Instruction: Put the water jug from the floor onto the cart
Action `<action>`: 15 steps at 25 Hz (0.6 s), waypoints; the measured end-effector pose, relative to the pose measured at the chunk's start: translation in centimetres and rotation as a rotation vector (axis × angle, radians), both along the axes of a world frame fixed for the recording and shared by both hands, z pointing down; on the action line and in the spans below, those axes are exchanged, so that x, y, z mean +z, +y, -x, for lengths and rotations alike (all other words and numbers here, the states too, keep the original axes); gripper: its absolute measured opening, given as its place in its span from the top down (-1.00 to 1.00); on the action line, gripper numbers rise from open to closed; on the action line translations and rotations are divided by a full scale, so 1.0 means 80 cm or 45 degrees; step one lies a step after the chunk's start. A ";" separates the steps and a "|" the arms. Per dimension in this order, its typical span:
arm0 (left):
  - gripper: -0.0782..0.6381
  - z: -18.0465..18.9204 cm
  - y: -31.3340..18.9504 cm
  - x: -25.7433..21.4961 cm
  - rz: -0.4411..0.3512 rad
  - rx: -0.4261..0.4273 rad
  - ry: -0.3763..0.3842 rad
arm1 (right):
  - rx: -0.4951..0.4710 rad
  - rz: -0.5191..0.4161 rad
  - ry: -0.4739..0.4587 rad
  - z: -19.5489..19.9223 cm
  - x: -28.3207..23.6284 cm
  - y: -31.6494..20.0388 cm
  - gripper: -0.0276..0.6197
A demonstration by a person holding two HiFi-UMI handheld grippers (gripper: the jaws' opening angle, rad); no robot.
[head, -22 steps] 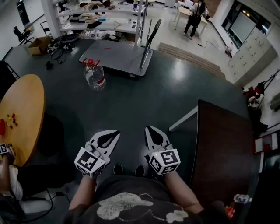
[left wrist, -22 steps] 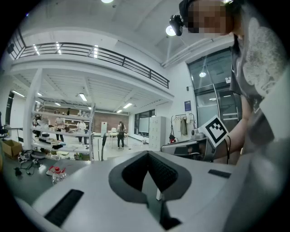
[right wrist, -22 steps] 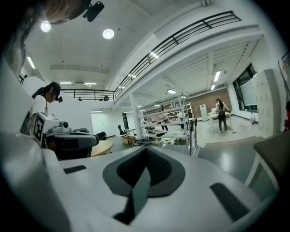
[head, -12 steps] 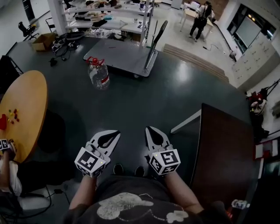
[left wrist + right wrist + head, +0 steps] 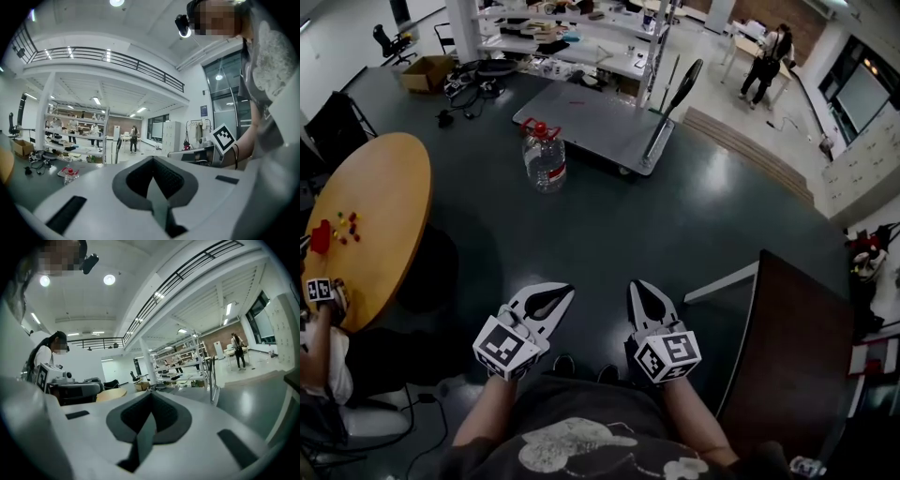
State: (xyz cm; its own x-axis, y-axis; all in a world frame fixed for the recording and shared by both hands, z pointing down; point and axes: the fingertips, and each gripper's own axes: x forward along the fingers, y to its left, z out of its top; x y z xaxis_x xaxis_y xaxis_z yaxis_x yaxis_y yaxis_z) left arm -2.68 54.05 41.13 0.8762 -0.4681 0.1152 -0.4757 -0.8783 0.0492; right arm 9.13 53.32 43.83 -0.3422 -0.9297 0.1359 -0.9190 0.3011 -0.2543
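Large lab-workshop hall with an upper gallery.
Metal shelving racks (image 5: pixel 572 37) crowded with gear at 12 o'clock, tangled cables (image 5: pixel 471 82) on the dark floor (image 5: pixel 609 225) at 11, a flatbed cart (image 5: pixel 591 120) nearby, grey lockers (image 5: pixel 877 169) at 2, a railed gallery (image 5: pixel 117 58) overhead.

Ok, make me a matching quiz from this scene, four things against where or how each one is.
1 water jug
2 cart
3 round table
4 right gripper

A jaws shut, empty
B wooden top, small coloured pieces on it
C standing on the dark floor
D grey flat deck, handle at one end

Pairs: 1-C, 2-D, 3-B, 4-A
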 end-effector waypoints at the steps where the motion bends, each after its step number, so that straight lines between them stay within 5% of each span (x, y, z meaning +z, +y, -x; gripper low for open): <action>1: 0.77 0.009 -0.004 0.001 0.006 -0.007 0.002 | -0.006 0.001 0.000 0.008 0.000 -0.005 0.95; 9: 0.77 0.076 -0.055 0.014 0.032 -0.035 0.015 | 0.032 0.004 -0.006 0.054 0.005 -0.051 0.95; 15: 0.77 0.085 -0.104 0.030 0.110 -0.059 0.024 | 0.035 0.046 0.009 0.053 0.017 -0.095 0.95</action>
State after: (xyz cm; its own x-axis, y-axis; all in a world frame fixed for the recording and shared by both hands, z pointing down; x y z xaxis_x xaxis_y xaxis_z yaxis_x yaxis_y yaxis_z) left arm -9.51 45.74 43.53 0.8562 -0.4972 0.1406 -0.5140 -0.8474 0.1331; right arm 4.92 45.68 45.20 -0.3153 -0.9333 0.1718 -0.9288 0.2663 -0.2578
